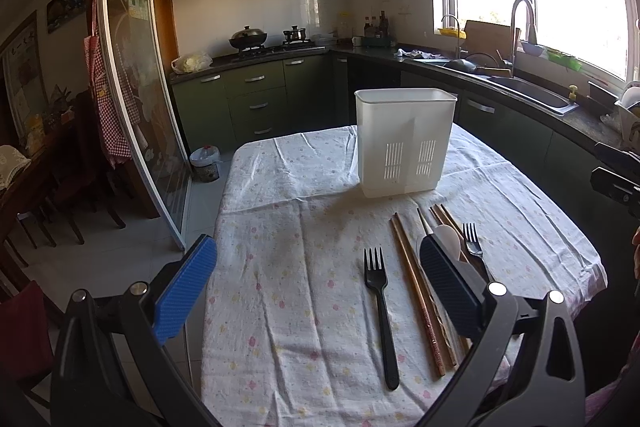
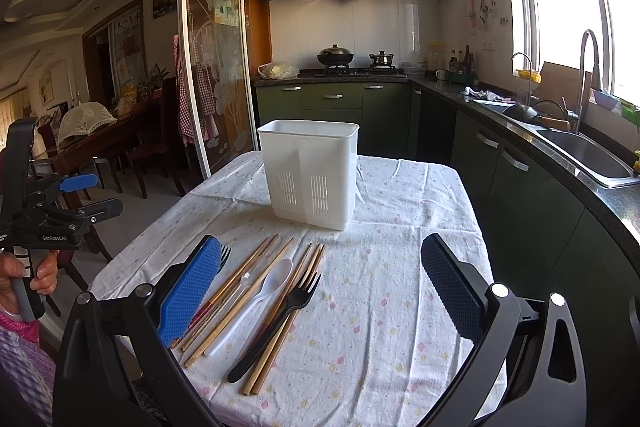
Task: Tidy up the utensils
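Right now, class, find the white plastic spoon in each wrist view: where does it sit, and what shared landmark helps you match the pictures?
Left wrist: white spoon, right of centre, partly hidden behind a gripper finger.
Right wrist: white spoon, lower left of centre, among chopsticks.
Shared landmark: white utensil holder.

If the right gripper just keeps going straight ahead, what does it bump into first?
Probably the flowered tablecloth: the open right gripper tilts down at bare cloth. If it skims above that, the white utensil holder comes next. Depth is unclear.
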Demonstrator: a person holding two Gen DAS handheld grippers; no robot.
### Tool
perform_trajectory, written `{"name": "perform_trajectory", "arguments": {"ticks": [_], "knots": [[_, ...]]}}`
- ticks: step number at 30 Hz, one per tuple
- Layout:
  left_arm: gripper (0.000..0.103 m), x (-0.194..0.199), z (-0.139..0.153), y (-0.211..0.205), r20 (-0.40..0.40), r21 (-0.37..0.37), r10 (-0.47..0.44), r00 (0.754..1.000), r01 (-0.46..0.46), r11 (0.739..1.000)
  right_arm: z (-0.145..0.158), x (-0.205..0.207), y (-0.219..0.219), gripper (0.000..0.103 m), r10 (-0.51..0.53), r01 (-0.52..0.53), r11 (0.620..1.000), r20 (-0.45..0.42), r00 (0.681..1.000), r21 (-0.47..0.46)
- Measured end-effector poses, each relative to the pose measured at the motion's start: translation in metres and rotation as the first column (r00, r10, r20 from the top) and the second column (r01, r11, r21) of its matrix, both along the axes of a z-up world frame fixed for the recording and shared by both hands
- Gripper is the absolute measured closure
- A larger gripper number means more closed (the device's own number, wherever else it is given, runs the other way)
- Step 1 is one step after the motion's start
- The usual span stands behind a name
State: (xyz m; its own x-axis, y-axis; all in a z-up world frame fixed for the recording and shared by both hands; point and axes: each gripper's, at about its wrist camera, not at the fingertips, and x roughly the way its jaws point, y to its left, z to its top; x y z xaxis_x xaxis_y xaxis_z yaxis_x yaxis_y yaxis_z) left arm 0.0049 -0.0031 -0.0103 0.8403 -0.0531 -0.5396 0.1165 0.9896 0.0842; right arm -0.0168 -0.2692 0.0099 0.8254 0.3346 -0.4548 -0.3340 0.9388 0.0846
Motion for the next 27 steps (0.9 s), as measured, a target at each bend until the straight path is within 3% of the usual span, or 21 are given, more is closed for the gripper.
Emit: {"name": "perform_trajectory", "arguments": {"ticks": [9, 15, 21, 27], "knots": [[0.006, 0.015, -0.001, -0.013, -0.062, -0.012, -0.025, 0.998, 0.024, 1.0, -0.007, 0.016, 0.012, 0.004, 0.049, -0.052, 0.998, -0.099, 0.994, -0.033], [0.006, 0.044, -0.003, -0.023, -0.194, -0.065, -0.046, 0.98, 0.034, 0.997, -0.015, 0.042, 0.016, 0.004, 0.095, -0.097, 0.995, -0.259, 0.961, 0.008], [0.006, 0.085, -0.031, -0.046, -0.41, -0.077, -0.084, 0.908, 0.057, 0.995, -0.029, 0.069, 0.014, 0.004, 0.066, -0.058, 0.998, -0.388, 0.919, 0.034], [0.011, 0.116, -0.064, -0.058, -0.559, -0.058, -0.076, 0.826, 0.053, 0.997, -0.035, 0.078, 0.019, 0.004, 0.06, -0.051, 0.998, -0.423, 0.904, 0.033]]}}
